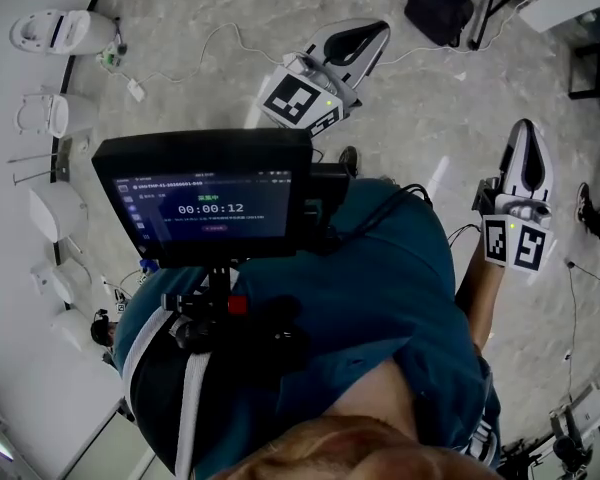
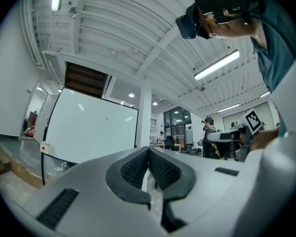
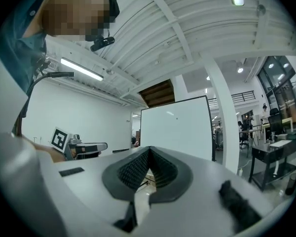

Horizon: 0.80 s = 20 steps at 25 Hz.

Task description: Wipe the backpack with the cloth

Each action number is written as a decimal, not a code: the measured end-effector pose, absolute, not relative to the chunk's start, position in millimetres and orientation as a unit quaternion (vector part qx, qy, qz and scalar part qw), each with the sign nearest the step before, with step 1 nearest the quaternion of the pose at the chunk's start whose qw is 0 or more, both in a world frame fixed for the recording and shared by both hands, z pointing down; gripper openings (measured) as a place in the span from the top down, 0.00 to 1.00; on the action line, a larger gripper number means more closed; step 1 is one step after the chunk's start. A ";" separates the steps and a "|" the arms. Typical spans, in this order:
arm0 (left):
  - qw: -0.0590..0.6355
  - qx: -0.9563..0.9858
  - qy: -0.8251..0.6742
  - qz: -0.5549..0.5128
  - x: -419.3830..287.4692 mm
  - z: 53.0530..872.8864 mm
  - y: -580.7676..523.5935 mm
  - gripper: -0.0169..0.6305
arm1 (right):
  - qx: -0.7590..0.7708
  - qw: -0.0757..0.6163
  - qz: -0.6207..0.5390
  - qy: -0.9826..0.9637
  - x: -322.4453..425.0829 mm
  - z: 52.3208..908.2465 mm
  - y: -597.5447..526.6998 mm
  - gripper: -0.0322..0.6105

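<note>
In the head view a dark blue-black bag (image 1: 438, 8), perhaps the backpack, lies on the floor at the top right beside a table leg. No cloth shows in any view. My left gripper (image 1: 380, 28) is held out over the floor at top centre, well short of the bag. Its ribbed pads (image 2: 138, 167) meet with nothing between them. My right gripper (image 1: 523, 126) is held out at the right, apart from the bag. It is shut and empty too, and its pads (image 3: 160, 169) touch. Both grippers point nearly level into the room.
A screen on a chest rig (image 1: 205, 203) fills the middle of the head view. White cables (image 1: 195, 53) trail over the floor at the upper left. A whiteboard (image 3: 175, 127), a pillar (image 2: 144, 122), a black table (image 3: 276, 157) and distant people stand in the room.
</note>
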<state>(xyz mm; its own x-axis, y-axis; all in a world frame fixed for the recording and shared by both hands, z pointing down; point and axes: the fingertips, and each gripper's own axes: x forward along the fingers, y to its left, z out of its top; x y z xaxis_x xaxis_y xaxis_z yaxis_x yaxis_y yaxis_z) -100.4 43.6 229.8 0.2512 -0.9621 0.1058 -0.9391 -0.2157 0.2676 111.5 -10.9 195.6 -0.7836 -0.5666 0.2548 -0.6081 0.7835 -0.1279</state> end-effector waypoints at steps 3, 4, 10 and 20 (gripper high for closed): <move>0.144 0.779 -0.608 -0.041 -96.6 232.3 46.2 0.97 | 0.309 0.120 0.093 -0.939 111.7 199.4 -10.5 0.95; 0.144 0.781 -0.607 -0.038 -95.4 233.8 46.2 0.97 | 0.309 0.124 0.093 -0.938 112.0 200.9 -10.1 0.95; 0.147 0.784 -0.603 -0.031 -91.0 252.6 49.7 0.97 | 0.313 0.137 0.090 -0.935 117.6 207.9 -10.9 0.95; 0.142 0.779 -0.610 -0.038 -94.7 239.5 44.8 0.97 | 0.310 0.141 0.091 -0.936 115.7 213.2 -12.3 0.95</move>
<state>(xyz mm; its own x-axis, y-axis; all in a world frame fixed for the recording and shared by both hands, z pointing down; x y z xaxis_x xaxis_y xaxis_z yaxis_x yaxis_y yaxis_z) -94.7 44.8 239.5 0.2530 -0.9606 0.1146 -0.9391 -0.2154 0.2677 115.7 -12.3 213.2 -0.7683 -0.5546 0.3194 -0.6056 0.7915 -0.0823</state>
